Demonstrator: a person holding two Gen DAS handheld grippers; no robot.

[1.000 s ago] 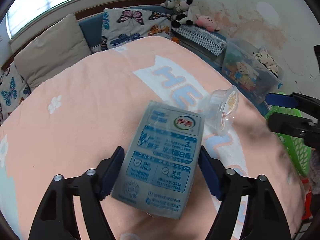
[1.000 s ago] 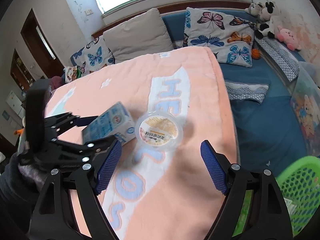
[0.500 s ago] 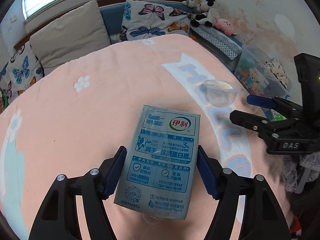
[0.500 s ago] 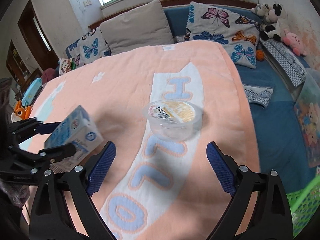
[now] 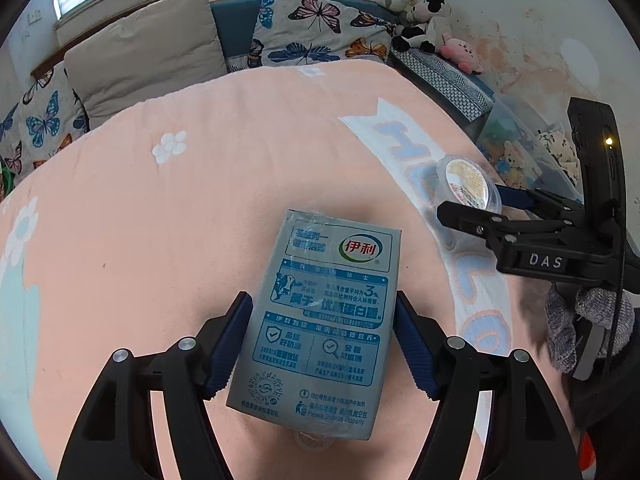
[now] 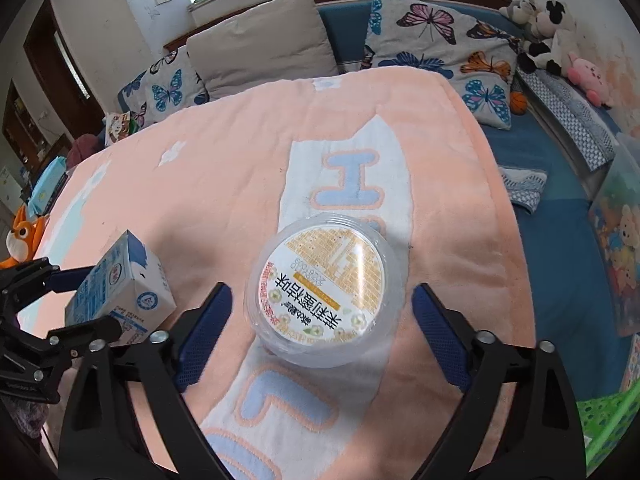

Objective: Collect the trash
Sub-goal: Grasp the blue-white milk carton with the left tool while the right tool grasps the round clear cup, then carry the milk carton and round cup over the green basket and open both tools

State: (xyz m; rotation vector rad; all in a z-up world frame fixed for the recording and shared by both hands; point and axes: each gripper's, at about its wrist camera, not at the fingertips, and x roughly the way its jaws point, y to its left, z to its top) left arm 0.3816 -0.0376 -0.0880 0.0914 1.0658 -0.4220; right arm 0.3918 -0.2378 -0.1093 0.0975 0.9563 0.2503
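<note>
My left gripper (image 5: 322, 344) is shut on a blue and white milk carton (image 5: 320, 320), with both blue pads pressed on its sides, above the peach blanket (image 5: 160, 220). The carton also shows in the right wrist view (image 6: 120, 292). A clear plastic cup with a yellow and white lid (image 6: 324, 288) stands on the blanket's white strip. My right gripper (image 6: 320, 332) is open, its fingers on either side of the cup without touching it. The cup (image 5: 468, 186) and the right gripper (image 5: 472, 210) also show in the left wrist view.
A green basket (image 6: 604, 416) sits low at the right, off the bed's edge. Butterfly pillows (image 6: 432, 36) and a beige pillow (image 6: 260, 60) line the head of the bed. Plush toys (image 6: 552, 36) sit at the right. A clear storage box (image 6: 620, 232) stands by the wall.
My right gripper has moved forward until its open fingers stand on either side of the cup. My left gripper still holds the carton and has turned a little left.
</note>
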